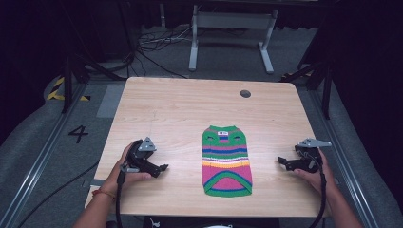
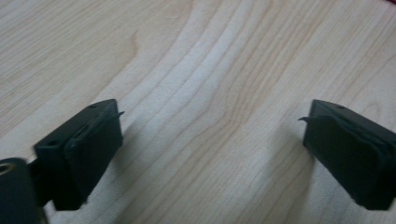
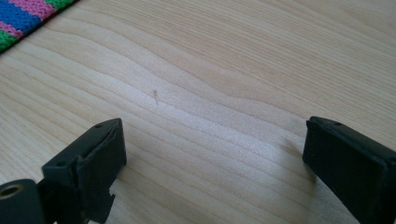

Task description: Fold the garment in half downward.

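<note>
While the striped sweater (image 1: 226,161) lies flat mid-table (image 1: 166,104), I've got the left gripper (image 1: 162,168) & right gripper (image 1: 281,161) resting either side of it, well apart, both w/ jaws spread wide, nothing between them

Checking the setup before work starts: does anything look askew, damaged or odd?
Nothing stands out. The striped knit garment lies flat and spread on the table. The left gripper and right gripper rest either side of it, open, touching no cloth.
</note>
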A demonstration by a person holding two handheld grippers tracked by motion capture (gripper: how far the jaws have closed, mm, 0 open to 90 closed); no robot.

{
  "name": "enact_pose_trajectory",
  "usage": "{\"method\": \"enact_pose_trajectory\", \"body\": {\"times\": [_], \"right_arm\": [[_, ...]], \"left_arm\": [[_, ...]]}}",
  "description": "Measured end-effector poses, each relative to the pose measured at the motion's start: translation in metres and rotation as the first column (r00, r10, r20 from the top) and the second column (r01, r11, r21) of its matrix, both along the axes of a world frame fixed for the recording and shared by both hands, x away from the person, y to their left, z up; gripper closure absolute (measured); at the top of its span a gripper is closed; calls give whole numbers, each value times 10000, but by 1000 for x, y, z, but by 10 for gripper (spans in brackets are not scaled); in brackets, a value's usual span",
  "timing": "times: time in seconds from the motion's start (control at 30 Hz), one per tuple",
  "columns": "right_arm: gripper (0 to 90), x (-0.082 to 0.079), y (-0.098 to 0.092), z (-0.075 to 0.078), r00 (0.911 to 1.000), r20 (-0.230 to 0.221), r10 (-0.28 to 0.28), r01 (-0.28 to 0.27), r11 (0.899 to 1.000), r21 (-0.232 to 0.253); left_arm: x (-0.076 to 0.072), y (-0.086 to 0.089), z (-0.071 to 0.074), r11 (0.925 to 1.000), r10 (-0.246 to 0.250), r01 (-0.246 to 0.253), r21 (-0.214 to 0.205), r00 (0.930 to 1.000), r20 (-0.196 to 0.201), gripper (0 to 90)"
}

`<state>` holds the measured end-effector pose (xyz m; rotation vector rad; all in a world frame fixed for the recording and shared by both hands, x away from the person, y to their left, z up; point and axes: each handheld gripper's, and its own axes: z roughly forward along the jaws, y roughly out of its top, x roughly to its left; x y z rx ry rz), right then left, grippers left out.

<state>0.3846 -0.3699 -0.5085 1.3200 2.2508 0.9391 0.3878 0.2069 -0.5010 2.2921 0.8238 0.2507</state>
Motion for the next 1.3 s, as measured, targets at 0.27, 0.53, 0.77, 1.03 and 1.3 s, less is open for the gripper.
{"method": "enact_pose_trajectory", "body": {"times": [0.27, 0.53, 0.77, 1.03, 1.3], "right_arm": [[202, 3, -1, 5, 9996, 57, 260, -260, 9996, -66], [249, 6, 13, 11, 9986, -32, 531, -531, 9982, -292], [324, 24, 30, 29, 9923, 207, 1218, -1210, 9921, -341], [411, 54, 63, 45, 9820, 469, 1832, -1838, 9829, 80], [486, 89, 104, 51, 9680, 310, 2490, -2494, 9684, 69]], "left_arm": [[7, 1, 6, 9989, 404, -404, 242, 9992, 27, 233], [20, -9, 21, 9976, 689, -689, -15, 9971, 308, 259], [34, -31, 30, 9993, 278, -289, 242, 9986, 449, 270], [61, -78, 36, 10000, 91, -93, 29, 9979, 641, 321], [86, -105, 39, 9994, 331, -325, -102, 9967, 742, 367]]}}
